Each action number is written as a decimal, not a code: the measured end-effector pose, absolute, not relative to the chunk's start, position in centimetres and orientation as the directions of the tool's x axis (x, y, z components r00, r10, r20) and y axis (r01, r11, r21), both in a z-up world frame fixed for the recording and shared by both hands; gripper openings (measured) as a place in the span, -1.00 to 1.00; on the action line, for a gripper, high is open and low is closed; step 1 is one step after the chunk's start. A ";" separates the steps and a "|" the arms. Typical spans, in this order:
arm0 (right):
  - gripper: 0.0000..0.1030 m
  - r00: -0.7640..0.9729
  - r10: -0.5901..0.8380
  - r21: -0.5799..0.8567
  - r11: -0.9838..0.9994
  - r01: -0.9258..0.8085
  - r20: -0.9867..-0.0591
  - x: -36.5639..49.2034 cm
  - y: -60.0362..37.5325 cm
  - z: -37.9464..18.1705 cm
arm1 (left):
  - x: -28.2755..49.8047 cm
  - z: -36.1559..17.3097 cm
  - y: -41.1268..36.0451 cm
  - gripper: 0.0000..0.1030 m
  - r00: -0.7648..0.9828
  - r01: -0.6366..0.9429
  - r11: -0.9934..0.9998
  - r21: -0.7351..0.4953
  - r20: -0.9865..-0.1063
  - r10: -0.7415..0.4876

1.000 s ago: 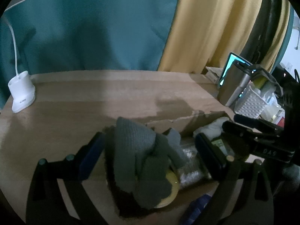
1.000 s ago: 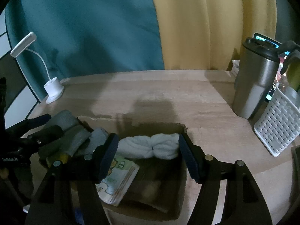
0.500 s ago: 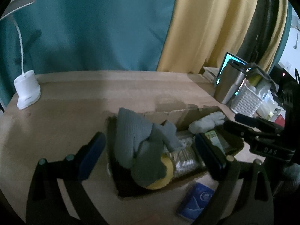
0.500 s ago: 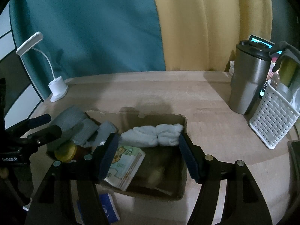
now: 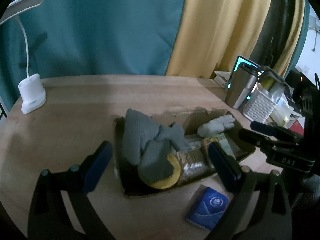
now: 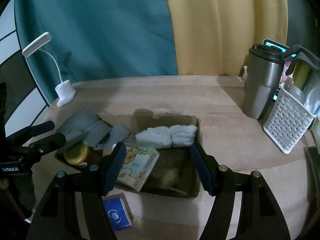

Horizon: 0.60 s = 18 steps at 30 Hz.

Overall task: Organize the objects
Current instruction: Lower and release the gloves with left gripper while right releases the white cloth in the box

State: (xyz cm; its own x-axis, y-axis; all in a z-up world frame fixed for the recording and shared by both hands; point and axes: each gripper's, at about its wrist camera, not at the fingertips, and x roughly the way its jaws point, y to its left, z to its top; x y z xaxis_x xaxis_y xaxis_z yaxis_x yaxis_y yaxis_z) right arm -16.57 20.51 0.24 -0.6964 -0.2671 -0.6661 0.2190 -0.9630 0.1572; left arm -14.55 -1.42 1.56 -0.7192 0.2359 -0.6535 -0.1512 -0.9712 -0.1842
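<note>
A shallow cardboard box (image 6: pixel 197 128) sits on the wooden table. In it lie grey knitted cloth (image 6: pixel 88 128) over a yellow-lidded jar (image 6: pixel 77 156), a white rolled towel (image 6: pixel 166 136), a cartoon-printed book (image 6: pixel 138 164) and a clear packet (image 5: pixel 192 158). The box also shows in the left wrist view (image 5: pixel 120 172), with the grey cloth (image 5: pixel 144 140) and towel (image 5: pixel 217 125). A blue packet (image 5: pixel 208 207) lies on the table in front of the box; it also shows in the right wrist view (image 6: pixel 117 216). My left gripper (image 5: pixel 158 166) is open and empty above the box's left end. My right gripper (image 6: pixel 158 166) is open and empty above the box's middle.
A white desk lamp (image 6: pixel 64 92) stands at the far left. A steel tumbler (image 6: pixel 260 84) and a white slotted basket (image 6: pixel 288 124) with items stand at the right. Teal and yellow curtains hang behind the table.
Both grippers have drawn back and up from the box, still open. The grey cloth stays in the box. The blue packet in front of the box has come into view.
</note>
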 end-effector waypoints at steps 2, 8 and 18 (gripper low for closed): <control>0.36 -0.697 -0.267 0.157 -0.963 0.219 -0.666 -16.3 20.5 0.3 | -14.2 1.6 -1.4 0.89 -0.720 -0.152 -0.971 -0.184 -0.652 0.236; 0.37 -0.690 -0.273 0.152 -0.961 0.233 -0.670 -15.2 20.2 0.1 | -13.7 1.6 -1.5 0.89 -0.720 -0.154 -0.971 -0.185 -0.651 0.239; 0.65 -0.676 -0.285 0.153 -0.956 0.250 -0.679 -13.7 20.0 -0.2 | -11.9 1.3 -1.9 0.89 -0.718 -0.145 -0.970 -0.196 -0.654 0.240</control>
State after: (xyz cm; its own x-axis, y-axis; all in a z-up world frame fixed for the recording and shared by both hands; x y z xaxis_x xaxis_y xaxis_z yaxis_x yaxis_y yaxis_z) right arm -13.66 20.03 -0.25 -0.6760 -0.2854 -0.6794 0.2498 -0.9561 0.1531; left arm -11.91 -1.85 1.35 -0.7176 0.2397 -0.6539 -0.1454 -0.9698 -0.1959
